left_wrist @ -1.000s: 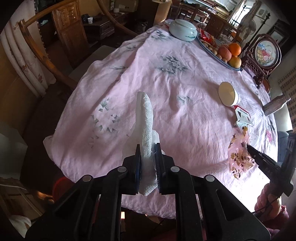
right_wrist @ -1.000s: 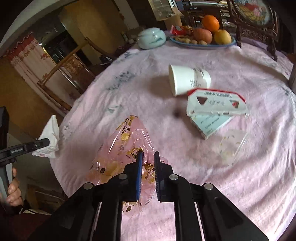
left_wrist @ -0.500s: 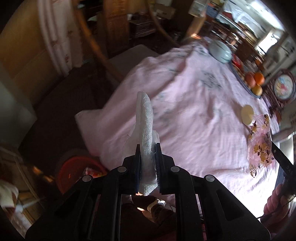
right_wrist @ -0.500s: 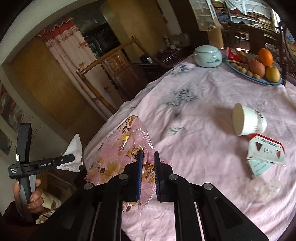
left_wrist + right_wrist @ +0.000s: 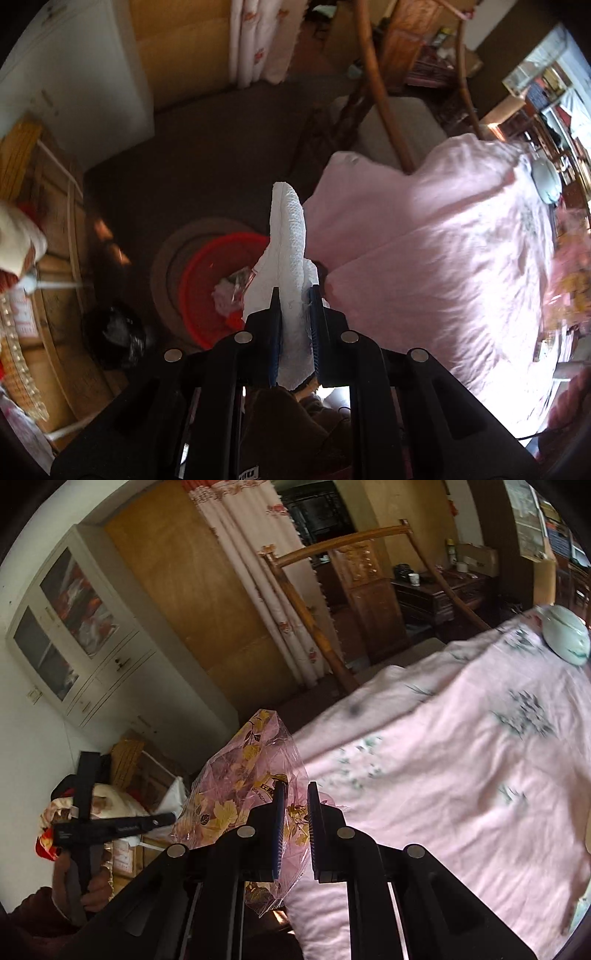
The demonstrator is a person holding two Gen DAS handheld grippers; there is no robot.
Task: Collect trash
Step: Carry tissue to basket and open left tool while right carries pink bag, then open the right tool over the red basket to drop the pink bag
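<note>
My left gripper [image 5: 293, 295] is shut on a crumpled white paper towel [image 5: 288, 236], which stands up between the pads. It points steeply down over a red bin [image 5: 201, 280] on the floor that holds some scraps. My right gripper [image 5: 293, 790] is shut on a clear wrapper printed with gold leaves [image 5: 240, 786], held off the table's left edge. In the right wrist view the left gripper [image 5: 166, 818] shows at lower left in a person's hand [image 5: 96, 890], with the paper towel [image 5: 173, 794] at its tip.
A round table under a pink flowered cloth [image 5: 443, 258] fills the right side. A wooden chair [image 5: 325, 602] stands behind it and a white lidded bowl [image 5: 565, 635] sits at the far edge. A black bag [image 5: 114, 336] lies on the floor beside the bin. A white cabinet [image 5: 74, 627] stands at left.
Both grippers swung left off the table with their loads. The left one tipped down over the floor, bringing the red bin into view. The cup and carton left the right wrist view.
</note>
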